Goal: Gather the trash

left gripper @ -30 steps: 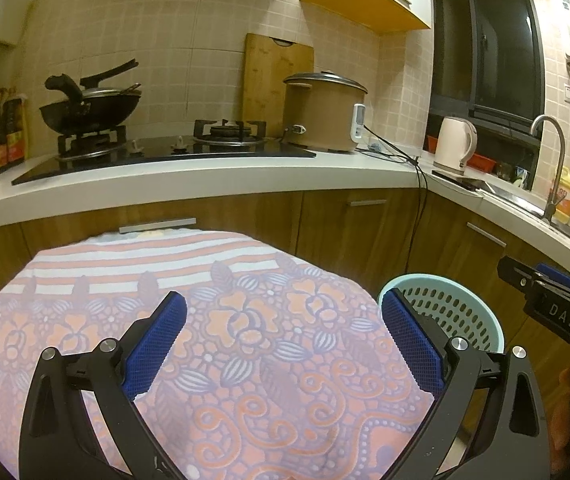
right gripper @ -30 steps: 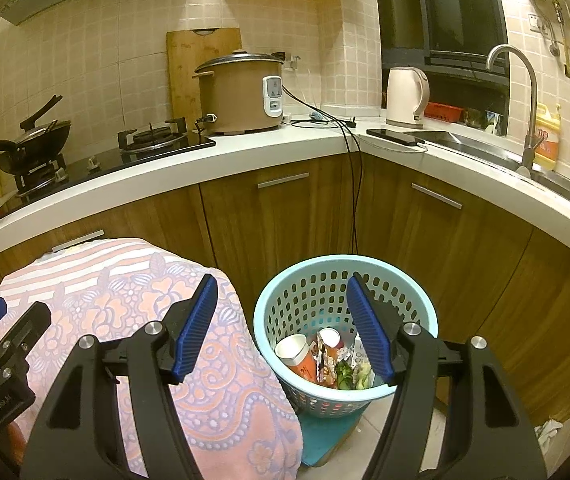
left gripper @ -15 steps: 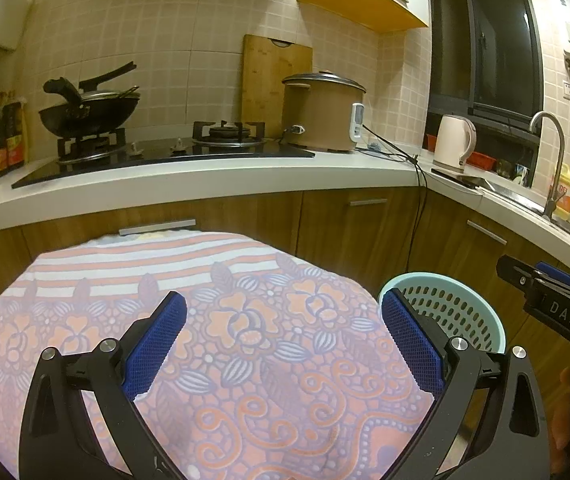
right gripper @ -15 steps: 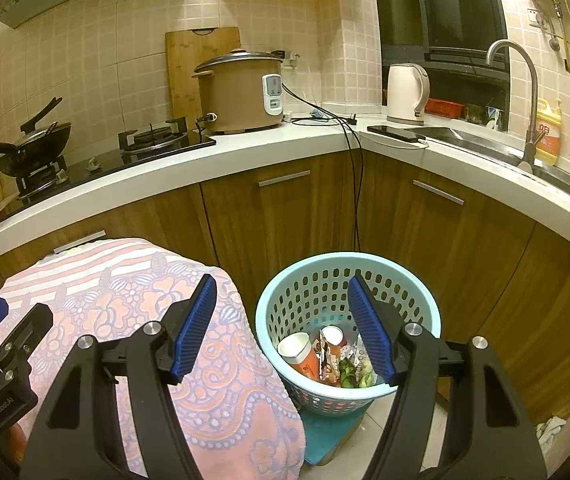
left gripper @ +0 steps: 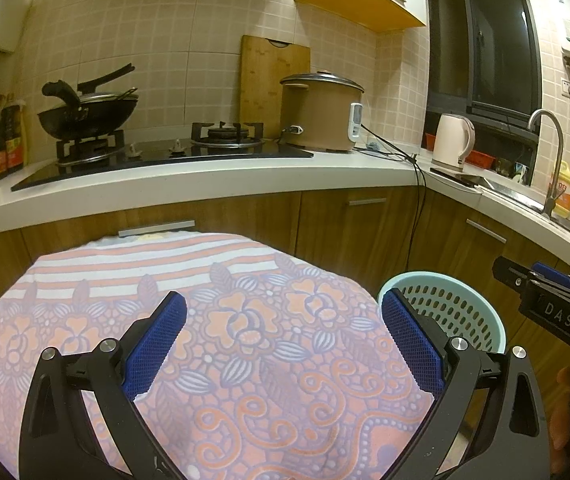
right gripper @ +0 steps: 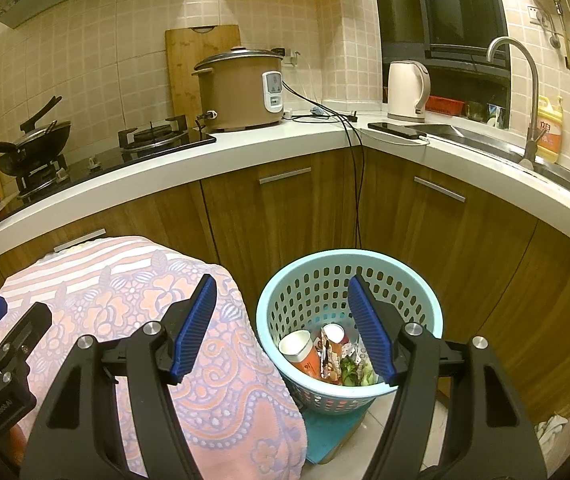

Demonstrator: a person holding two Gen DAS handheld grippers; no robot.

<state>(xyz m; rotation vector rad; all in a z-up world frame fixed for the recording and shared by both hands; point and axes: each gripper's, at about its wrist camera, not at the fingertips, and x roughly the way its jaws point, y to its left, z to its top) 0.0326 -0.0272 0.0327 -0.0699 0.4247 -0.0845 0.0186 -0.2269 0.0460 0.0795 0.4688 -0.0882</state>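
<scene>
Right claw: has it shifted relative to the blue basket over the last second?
No. The right claw hangs open over the blue basket, its right finger crossing the basket's mouth at much the same spot, under the dangling cable.

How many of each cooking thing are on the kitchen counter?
Woks: 1
Rice cookers: 1
Kettles: 1
Cutting boards: 1
Total: 4
</scene>
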